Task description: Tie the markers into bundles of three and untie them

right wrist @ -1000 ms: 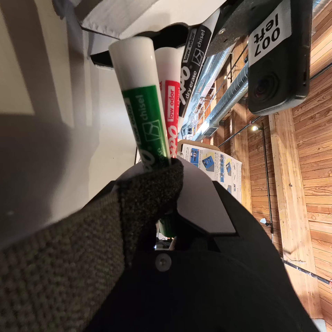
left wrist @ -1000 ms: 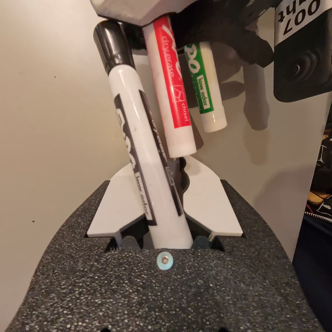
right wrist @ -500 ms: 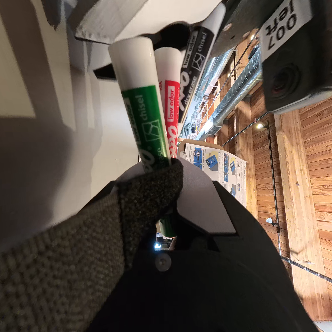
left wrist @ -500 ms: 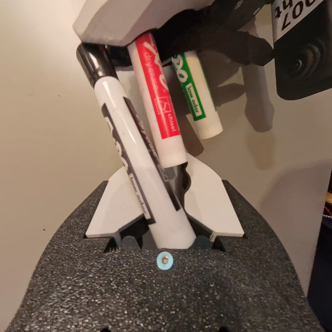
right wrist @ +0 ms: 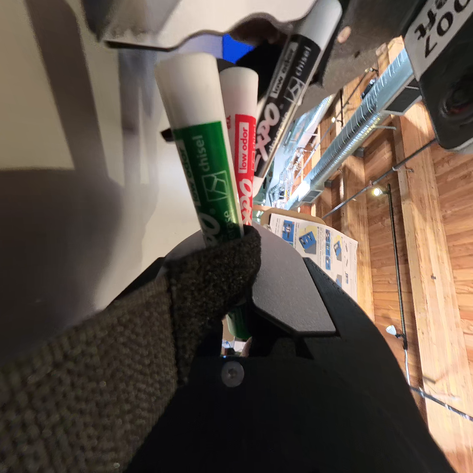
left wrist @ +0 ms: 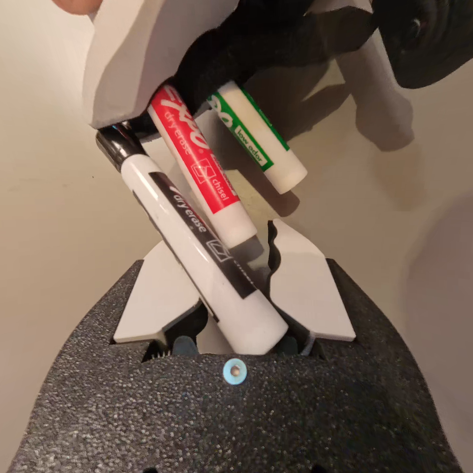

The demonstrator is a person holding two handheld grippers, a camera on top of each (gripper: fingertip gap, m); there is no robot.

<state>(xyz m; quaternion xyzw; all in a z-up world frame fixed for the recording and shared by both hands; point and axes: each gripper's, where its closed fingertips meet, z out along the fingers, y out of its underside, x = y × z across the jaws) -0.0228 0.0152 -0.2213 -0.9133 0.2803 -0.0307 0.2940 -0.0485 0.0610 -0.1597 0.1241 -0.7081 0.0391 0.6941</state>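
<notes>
Up close, the left gripper (left wrist: 225,276) has its pale fingers (left wrist: 304,289) pinching the white barrel of the black marker (left wrist: 204,245), which slants up to the left. Beside it, the red marker (left wrist: 199,163) and green marker (left wrist: 258,138) hang from the right gripper (right wrist: 230,245), whose fingers (right wrist: 286,286) clamp a dark fabric strap (right wrist: 212,279) wrapped round both of them. Behind sits a pale tabletop (left wrist: 51,204); in the right wrist view a wooden plank wall (right wrist: 435,256) shows beyond.
</notes>
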